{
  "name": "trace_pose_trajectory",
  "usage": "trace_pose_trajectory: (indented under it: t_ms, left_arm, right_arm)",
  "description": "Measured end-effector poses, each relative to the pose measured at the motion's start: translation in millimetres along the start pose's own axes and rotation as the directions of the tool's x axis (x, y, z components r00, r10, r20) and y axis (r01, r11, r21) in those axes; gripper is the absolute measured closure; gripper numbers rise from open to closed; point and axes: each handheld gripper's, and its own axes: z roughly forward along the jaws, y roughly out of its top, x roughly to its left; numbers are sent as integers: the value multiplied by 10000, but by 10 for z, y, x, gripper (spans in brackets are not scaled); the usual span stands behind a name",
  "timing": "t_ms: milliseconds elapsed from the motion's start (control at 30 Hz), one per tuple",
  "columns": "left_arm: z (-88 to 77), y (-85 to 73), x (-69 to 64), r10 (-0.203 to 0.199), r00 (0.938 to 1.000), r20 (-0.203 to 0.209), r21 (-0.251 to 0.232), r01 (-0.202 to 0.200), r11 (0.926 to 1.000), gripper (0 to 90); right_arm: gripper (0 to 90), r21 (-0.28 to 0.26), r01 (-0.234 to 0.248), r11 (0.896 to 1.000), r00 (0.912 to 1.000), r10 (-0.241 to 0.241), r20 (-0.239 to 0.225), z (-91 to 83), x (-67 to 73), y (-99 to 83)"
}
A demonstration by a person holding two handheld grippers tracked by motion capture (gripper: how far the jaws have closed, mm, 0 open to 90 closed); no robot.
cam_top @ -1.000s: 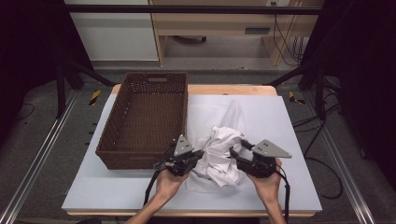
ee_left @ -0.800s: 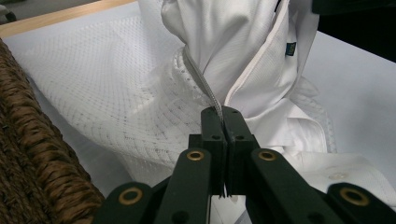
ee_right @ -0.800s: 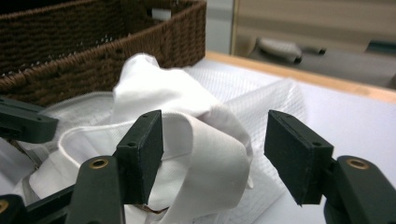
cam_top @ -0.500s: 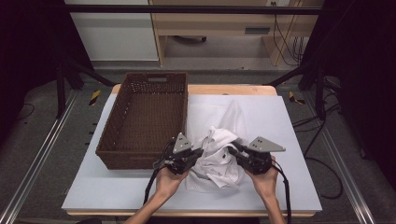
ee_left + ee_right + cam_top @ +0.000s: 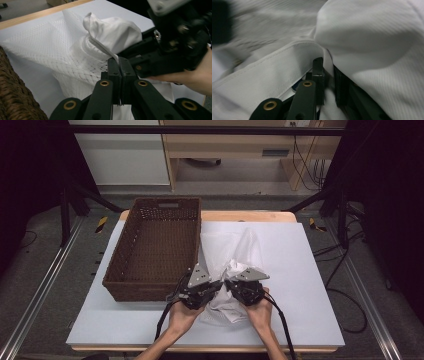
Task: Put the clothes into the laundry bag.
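Scene: a white garment [image 5: 227, 292] lies crumpled on the white table [image 5: 310, 285], partly inside or on a white mesh bag [image 5: 235, 247], just to the right of the brown wicker basket [image 5: 155, 245].
Garment place: near the front edge of the table, between the 2 hands, touching the mesh bag, which spreads away from the person behind it.
Left gripper [image 5: 212, 287]: its jaws are together, clamped on a thin hem or cord of the garment; in the left gripper view [image 5: 117, 62] the strip runs up from between the pads into the bunched cloth.
Right gripper [image 5: 232, 287]: its jaws have just been closing, and a fold of the garment sits between them; in the right gripper view [image 5: 328, 72] a narrow gap remains with cloth in it, so I judge the pads are pressing on this fold.
Key relation: both grippers meet at the same spot of the cloth, left one from the left side, right one from the right side, their tips almost touching. The garment's bulk lies ahead of both, toward the far side.
Nearer hand: both are equally near; the left one is closer to the basket.
Next move, my judgement: with 2 grips set, the cloth can be lifted or pulled apart; the basket lies to the left.
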Motion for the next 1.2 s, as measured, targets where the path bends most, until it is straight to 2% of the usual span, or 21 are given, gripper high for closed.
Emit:
trace_pose_trajectory:
  t_ms: [67, 167, 233, 333, 400, 500, 567, 633, 700, 767, 833, 900, 967, 1000, 1100, 1167, 1200]
  left_arm:
    - [29, -32, 2, 26, 10000, -17, 125, -26, 9999, 883]
    - [91, -96, 18, 51, 10000, -72, 397, -48, 9992, 883]
    - [121, -132, 30, 112, 9997, -217, 527, -100, 9986, 883]
    - [121, -138, 44, 123, 9995, -296, 598, -105, 9982, 883]
    - [123, -139, 43, 155, 9992, -380, 608, -132, 9981, 883]
    - [133, -142, 45, 174, 9990, -414, 640, -148, 9978, 883]
    - [135, -140, 55, 181, 9990, -413, 650, -154, 9978, 883]
    - [135, -140, 65, 123, 9991, -413, 659, -95, 9978, 883]
    - [134, -142, 64, 145, 9990, -425, 665, -116, 9977, 883]
    - [138, -141, 65, 150, 9991, -401, 681, -123, 9976, 883]
    - [137, -138, 65, 128, 9991, -411, 672, -100, 9977, 883]
    - [128, -131, 77, 76, 9991, -412, 648, -49, 9979, 883]
    - [113, -116, 94, 22, 9991, -429, 581, 3, 9983, 882]
    - [97, -99, 106, -31, 9990, -454, 509, 54, 9987, 883]
    - [42, -50, 126, -105, 9987, -506, 274, 119, 9996, 883]
    - [-1, -12, 128, -81, 9988, -487, 51, 84, 10000, 883]
    - [-21, 9, 128, -55, 9989, -471, 5, 55, 10000, 883]
  right_arm:
    - [819, -189, -256, 9995, 9984, 265, 499, 70, -4, -9]
    - [813, -408, -490, 9980, 9956, 520, 775, 107, 27, -9]
    - [792, -504, -402, 9979, 9979, 427, 478, 64, 19, -3]
    - [696, -581, -342, 9977, 9994, 338, -71, -97, -23, -19]
    - [643, -629, -203, 9978, 9997, 192, -176, -248, -39, -44]
    - [594, -1143, -194, 9933, 9987, 138, -489, -520, -94, -69]
    - [572, -1581, -86, 9874, 9996, 39, -296, -690, -142, -59]
    - [496, -1908, -87, 9816, 10000, 92, 15, -790, -213, -16]
    - [438, -2095, -231, 9775, 9989, 313, 359, -810, -300, 46]
    - [421, -2058, -379, 9779, 9977, 487, 477, -736, -387, 112]
    - [482, -1693, -527, 9842, 9982, 571, 209, -591, -454, 162]
    - [639, -1265, -482, 9908, 9987, 461, -198, -452, -471, 171]
    - [772, -1088, -325, 9935, 9980, 264, -575, -390, -420, 142]
    - [799, -1148, -129, 9933, 9973, 45, -728, -390, -377, 124]
    - [835, -1120, 229, 9934, 9847, -417, -1690, -409, -243, 68]
    - [839, -767, 783, 9940, 9766, -920, -1944, -383, -120, 14]
    - [840, -649, 901, 9938, 9743, -1014, -2010, -356, -66, -14]
